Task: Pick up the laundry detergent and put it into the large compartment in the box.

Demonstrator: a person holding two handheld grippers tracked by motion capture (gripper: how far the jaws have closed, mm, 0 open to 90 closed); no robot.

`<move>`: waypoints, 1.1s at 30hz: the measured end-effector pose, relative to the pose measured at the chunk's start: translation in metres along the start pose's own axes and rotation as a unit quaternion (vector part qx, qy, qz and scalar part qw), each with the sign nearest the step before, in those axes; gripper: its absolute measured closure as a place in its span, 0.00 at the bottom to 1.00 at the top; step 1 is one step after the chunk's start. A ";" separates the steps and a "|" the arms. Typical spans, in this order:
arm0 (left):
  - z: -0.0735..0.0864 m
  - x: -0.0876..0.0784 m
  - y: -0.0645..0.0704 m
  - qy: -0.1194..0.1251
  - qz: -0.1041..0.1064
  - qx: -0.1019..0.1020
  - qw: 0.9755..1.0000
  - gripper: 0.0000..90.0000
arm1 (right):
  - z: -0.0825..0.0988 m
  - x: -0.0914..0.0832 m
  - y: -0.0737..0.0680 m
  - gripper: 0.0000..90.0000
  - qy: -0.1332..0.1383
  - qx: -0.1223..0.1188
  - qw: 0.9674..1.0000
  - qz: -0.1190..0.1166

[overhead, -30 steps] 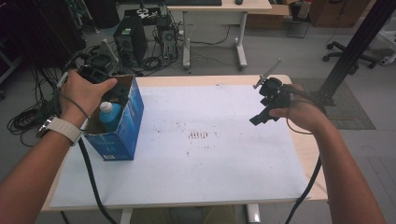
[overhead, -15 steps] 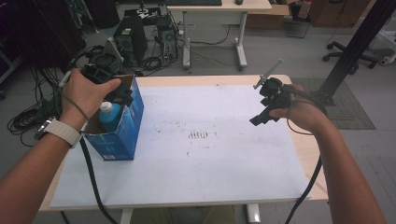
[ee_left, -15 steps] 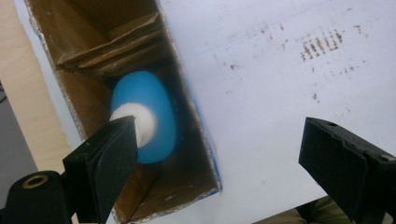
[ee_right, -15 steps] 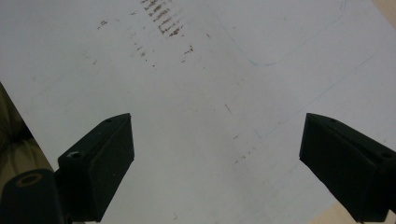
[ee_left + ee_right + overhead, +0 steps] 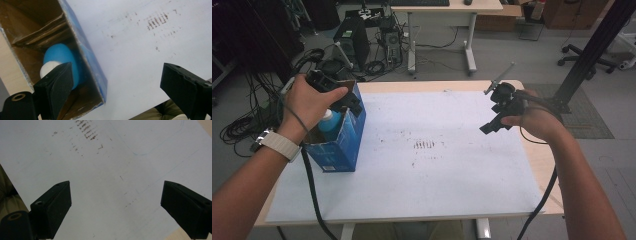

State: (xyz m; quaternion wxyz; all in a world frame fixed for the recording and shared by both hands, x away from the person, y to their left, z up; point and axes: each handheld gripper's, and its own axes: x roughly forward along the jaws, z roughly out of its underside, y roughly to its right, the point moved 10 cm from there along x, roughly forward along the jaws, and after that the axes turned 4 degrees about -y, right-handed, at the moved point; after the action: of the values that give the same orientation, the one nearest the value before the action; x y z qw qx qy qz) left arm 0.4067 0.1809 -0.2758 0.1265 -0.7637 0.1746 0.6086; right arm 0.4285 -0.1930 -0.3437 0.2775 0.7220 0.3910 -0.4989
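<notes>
Left claw (image 5: pixel 115 92): open over box (image 5: pixel 339 145), straddling its wall | Right claw (image 5: pixel 115 212): open, idle above surface (image 5: pixel 437 175) | Step: centre both pads on bottle (image 5: pixel 61 60) before closing.

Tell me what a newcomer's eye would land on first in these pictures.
First, the blue cardboard box standing open at the left edge of the white table, with a blue bottle with a white cap inside it. The left gripper hangs over the box's open top, jaws apart, one to each side of the box's wall. The right gripper hovers open over the bare right side, near a patch of dark smudges at the table's middle.
</notes>
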 end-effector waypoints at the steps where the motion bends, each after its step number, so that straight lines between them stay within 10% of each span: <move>1: 0.000 0.000 0.001 0.001 0.001 0.002 1.000 0.13 | 0.000 0.000 0.000 0.11 0.000 0.000 1.000 0.001; 33: -0.002 0.007 0.061 -0.005 0.036 0.104 0.994 0.13 | 0.001 0.000 -0.002 0.10 0.000 -0.002 1.000 -0.001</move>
State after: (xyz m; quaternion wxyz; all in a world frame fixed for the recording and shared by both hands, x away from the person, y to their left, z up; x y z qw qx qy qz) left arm 0.3842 0.1238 -0.2812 0.1844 -0.7363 0.2639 0.5952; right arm 0.4265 -0.1928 -0.3442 0.2791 0.7208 0.3926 -0.4984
